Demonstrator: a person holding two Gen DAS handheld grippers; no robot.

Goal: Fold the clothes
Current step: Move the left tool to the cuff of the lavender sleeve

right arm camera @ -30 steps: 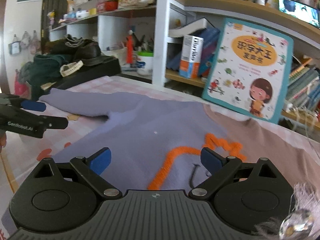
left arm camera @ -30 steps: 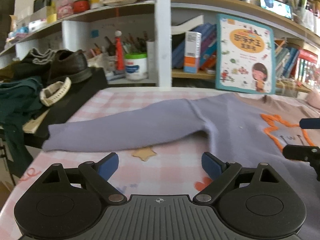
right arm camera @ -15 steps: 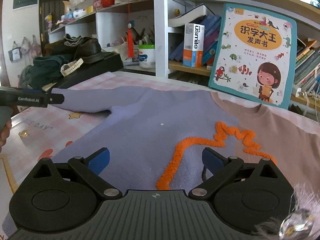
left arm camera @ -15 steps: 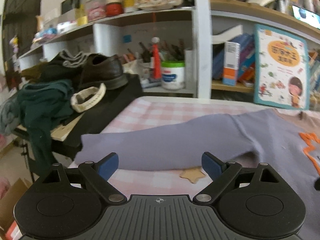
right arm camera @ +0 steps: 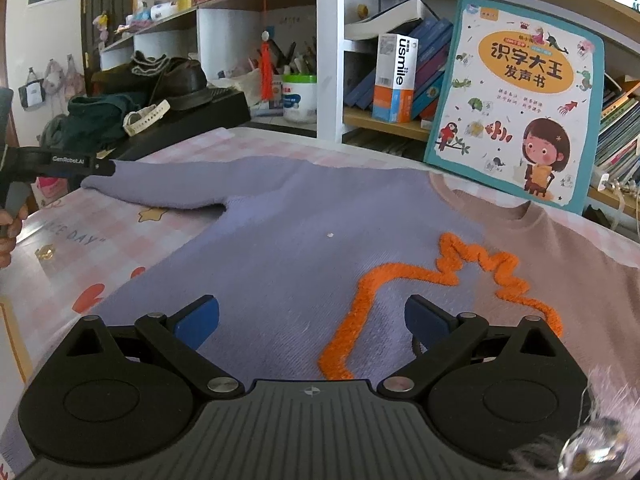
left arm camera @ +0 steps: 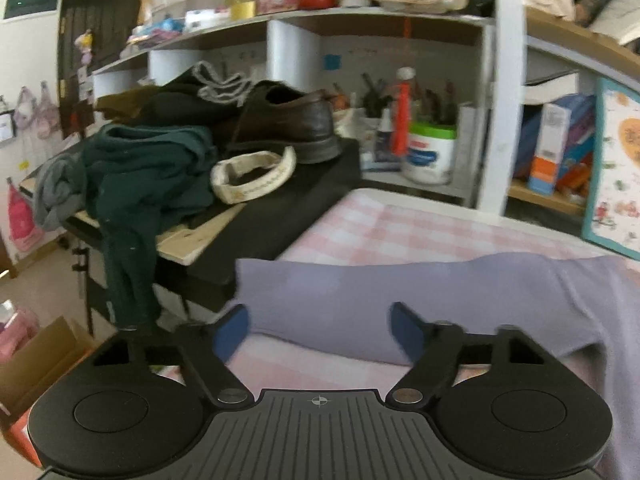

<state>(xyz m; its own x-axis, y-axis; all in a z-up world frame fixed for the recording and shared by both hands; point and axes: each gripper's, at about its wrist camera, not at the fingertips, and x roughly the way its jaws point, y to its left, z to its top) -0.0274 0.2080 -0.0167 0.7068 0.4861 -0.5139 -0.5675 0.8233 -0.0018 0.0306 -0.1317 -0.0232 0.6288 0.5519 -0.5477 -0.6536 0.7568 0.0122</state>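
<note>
A lilac and tan sweater with an orange embroidered outline lies flat on the pink checked tablecloth. Its left sleeve stretches toward the table's left edge. My left gripper is open, its blue pads on either side of the sleeve's cuff end, just above it. From the right wrist view the left gripper shows at the cuff. My right gripper is open and empty, low over the sweater's front.
A black side table left of the sleeve holds a shoe, a white band and dark green clothes. Shelves with books, a white tub and a leaning children's book stand behind the table.
My left gripper has moved left along the sleeve to its cuff and come closer to it. My right gripper has shifted slightly forward over the sweater's front.
</note>
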